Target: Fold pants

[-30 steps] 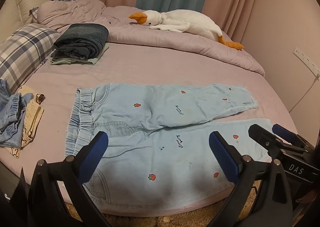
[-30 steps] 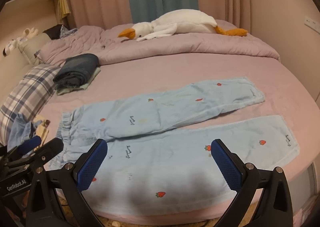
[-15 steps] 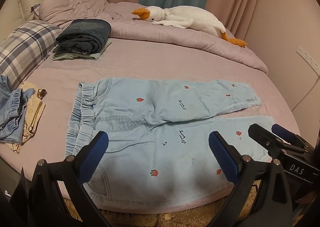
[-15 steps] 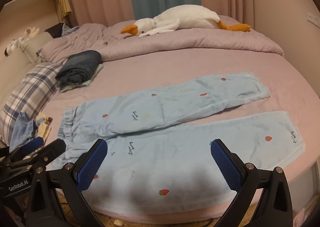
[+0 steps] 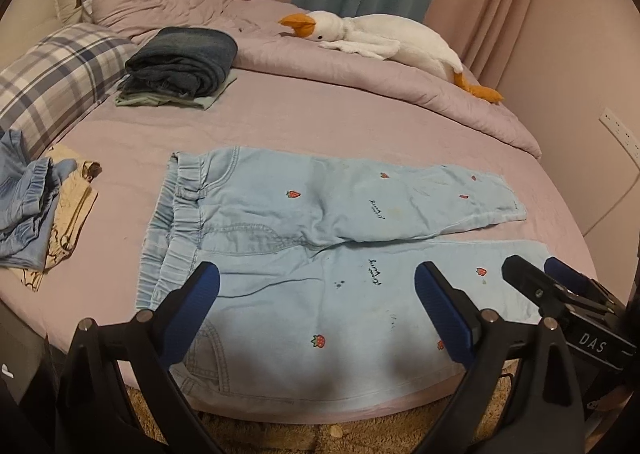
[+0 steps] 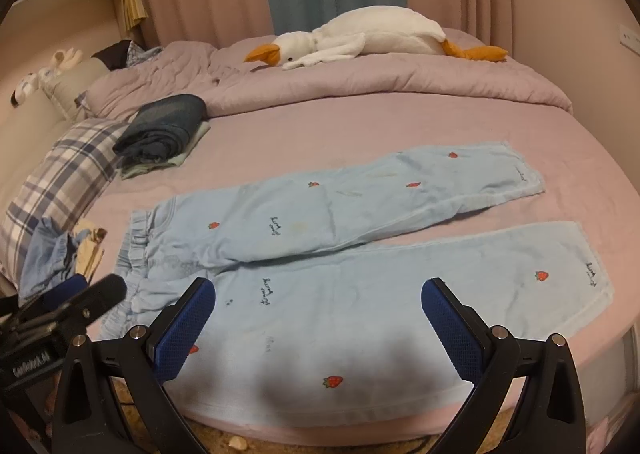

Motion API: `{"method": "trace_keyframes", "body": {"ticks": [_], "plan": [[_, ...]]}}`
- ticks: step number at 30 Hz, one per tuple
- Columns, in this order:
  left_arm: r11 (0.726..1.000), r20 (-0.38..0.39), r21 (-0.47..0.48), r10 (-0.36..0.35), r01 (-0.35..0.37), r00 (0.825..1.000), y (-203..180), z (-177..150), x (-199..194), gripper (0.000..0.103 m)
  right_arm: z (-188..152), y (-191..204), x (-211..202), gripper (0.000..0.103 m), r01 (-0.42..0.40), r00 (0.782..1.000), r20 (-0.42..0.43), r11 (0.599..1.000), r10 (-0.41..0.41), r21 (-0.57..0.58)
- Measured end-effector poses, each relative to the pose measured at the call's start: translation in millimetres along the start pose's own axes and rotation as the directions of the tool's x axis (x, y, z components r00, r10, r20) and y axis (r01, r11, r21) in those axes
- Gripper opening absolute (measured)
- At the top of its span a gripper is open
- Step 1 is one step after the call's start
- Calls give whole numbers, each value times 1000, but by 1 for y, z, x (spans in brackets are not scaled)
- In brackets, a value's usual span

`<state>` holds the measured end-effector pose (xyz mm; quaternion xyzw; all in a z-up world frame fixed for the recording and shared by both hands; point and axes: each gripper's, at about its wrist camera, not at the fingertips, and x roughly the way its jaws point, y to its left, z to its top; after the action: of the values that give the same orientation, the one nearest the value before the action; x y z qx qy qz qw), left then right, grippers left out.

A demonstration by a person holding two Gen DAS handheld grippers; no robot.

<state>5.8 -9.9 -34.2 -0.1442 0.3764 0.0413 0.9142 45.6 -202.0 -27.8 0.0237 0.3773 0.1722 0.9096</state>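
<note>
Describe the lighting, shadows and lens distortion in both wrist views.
Left wrist view: dim warm light, black fisheye corners, the bed edge bowed; a soft dark shadow lies on the pants between the open left gripper fingers. Right wrist view: the same warm cast and curved edges, a similar shadow on the pants near the open right gripper; the plush goose looks slightly soft.

Two wrist views from the foot of the bed, facing the curtains

The left wrist camera looks from nearer the waistband end of the light blue pants (image 5: 320,254), the right from nearer the cuffs; both hover close above the near leg and share the pants, plush goose (image 5: 380,38) and folded clothes (image 6: 164,126).
</note>
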Motion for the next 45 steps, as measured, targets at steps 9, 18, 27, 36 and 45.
{"method": "trace_keyframes", "body": {"ticks": [9,18,27,36,45], "plan": [[1000,-6,0,-9,9,1000,2,-3,-2,98,1,5,3,103,12,1000,-8,1000,-12,-2],[1000,-10,-6,-14,14,1000,7,-5,-4,98,3,7,5,103,20,1000,-18,1000,-20,-4],[1000,-22,17,-4,4,1000,7,-7,-1,98,2,9,6,103,22,999,-22,1000,-23,-15],[999,-28,28,-37,38,999,2,-7,3,102,1,6,6,103,7,1000,-22,1000,-7,9],[998,-40,56,-39,41,998,-4,-9,5,102,-1,7,7,103,17,999,-31,1000,-17,9]]}}
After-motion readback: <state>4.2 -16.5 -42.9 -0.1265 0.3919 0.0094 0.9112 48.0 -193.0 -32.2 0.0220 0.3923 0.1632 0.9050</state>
